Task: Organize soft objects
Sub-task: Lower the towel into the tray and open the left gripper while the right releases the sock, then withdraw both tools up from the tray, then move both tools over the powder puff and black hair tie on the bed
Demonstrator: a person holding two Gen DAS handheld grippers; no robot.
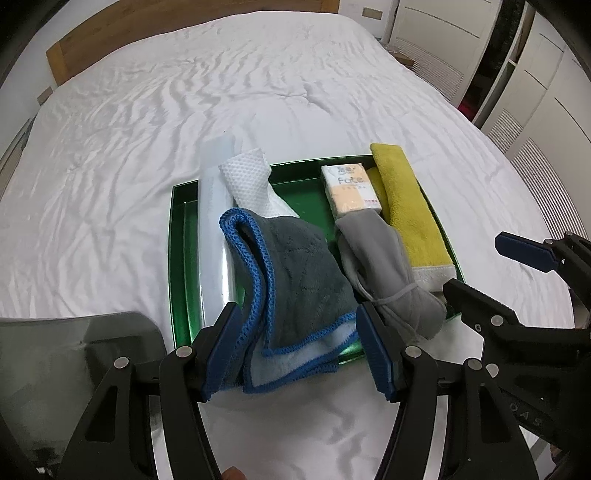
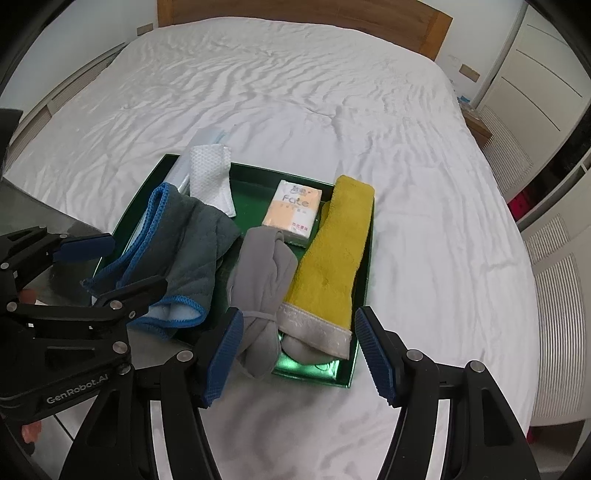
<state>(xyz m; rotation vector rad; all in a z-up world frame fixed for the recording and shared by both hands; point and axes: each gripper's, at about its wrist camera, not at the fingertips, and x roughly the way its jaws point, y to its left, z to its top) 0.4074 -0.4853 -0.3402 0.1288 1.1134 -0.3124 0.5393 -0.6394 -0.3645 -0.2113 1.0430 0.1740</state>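
A green tray lies on a white bed. It holds a dark grey cloth with blue edging, a tied light grey cloth, a yellow towel, a tissue pack, a white mesh cloth and a pale flat packet. My left gripper is open around the blue-edged cloth's near corner. My right gripper is open in front of the yellow towel's end.
The white bed sheet stretches beyond the tray to a wooden headboard. White wardrobes stand to the right of the bed. A grey object sits at the near left.
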